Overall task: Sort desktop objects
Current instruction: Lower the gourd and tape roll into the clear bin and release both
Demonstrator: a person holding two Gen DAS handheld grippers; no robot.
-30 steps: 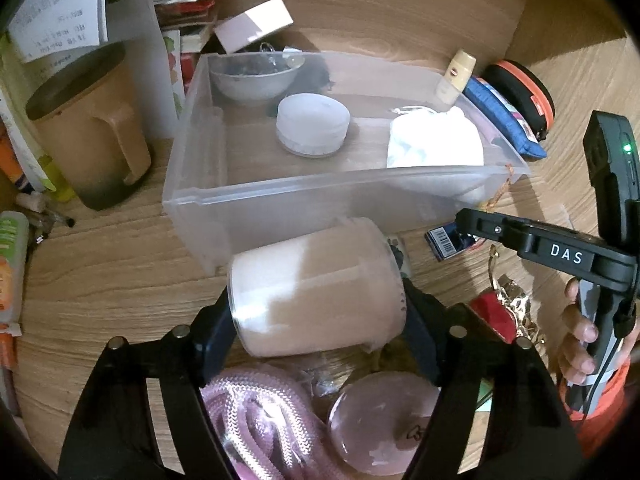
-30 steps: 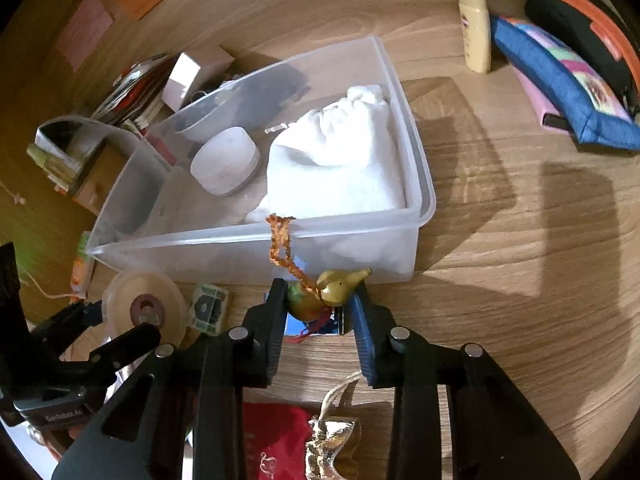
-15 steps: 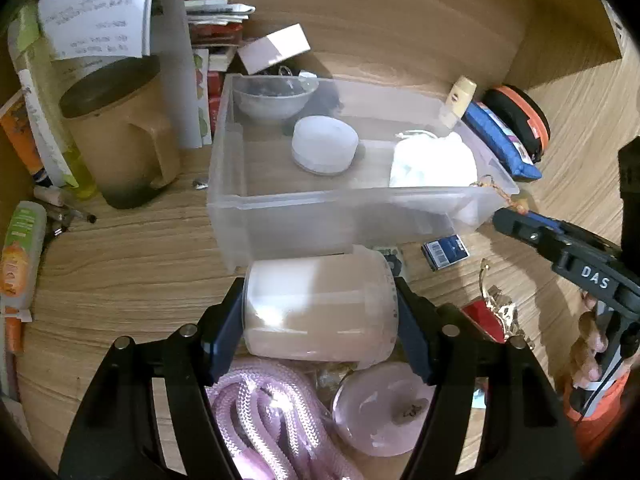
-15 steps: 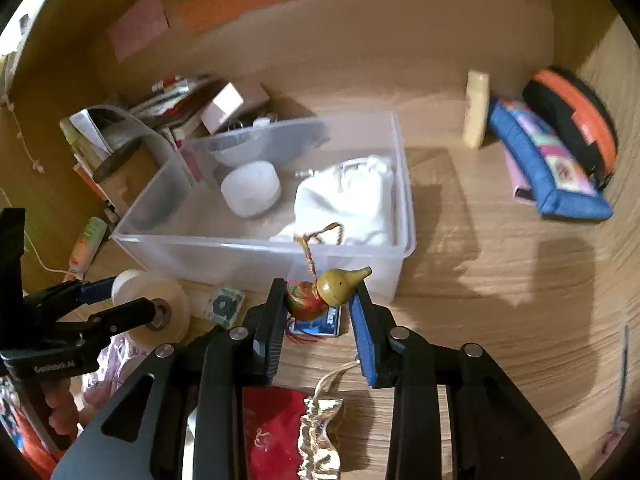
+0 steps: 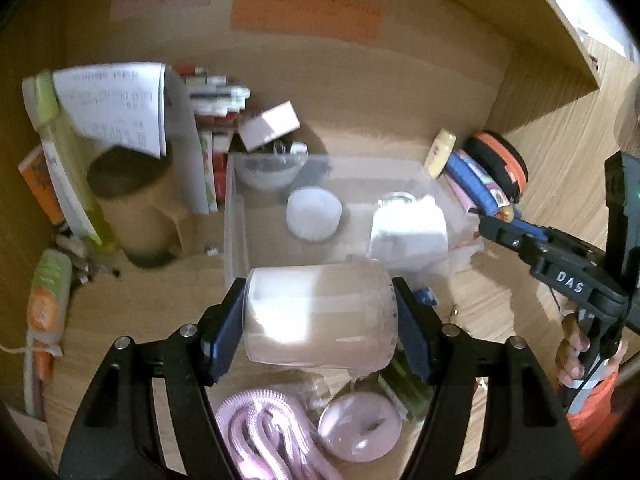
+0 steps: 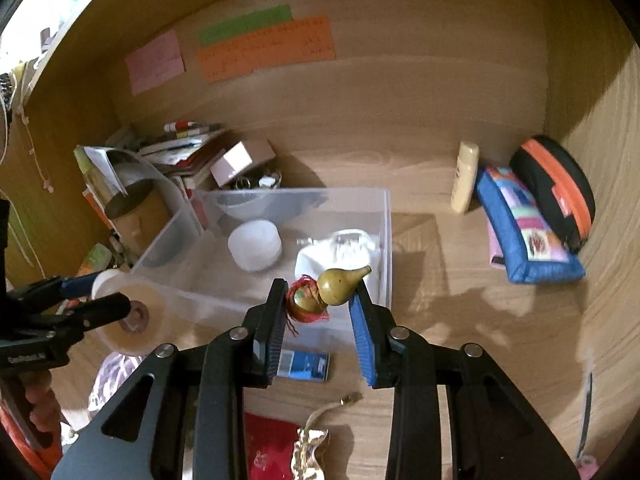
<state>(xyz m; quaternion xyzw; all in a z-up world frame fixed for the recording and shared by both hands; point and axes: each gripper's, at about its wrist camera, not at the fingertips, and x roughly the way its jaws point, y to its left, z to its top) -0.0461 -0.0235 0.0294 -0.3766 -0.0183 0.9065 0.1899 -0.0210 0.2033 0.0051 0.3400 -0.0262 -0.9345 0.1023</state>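
My left gripper is shut on a pale tape roll, held sideways in the air just in front of the clear plastic bin. The same roll shows at the left of the right wrist view. My right gripper is shut on a small gourd charm with red cord, raised over the bin's near wall. Inside the bin lie a white round container, a white cloth pouch and a clear bowl.
A brown mug, papers and books crowd the back left. A cream tube, blue pouch and black-orange case sit right. Pink cord, a pink disc, a blue card and red packet lie near.
Both grippers have risen with their loads. The view now takes in the back wall and its coloured notes. The gourd's cord has come off the bin's rim.
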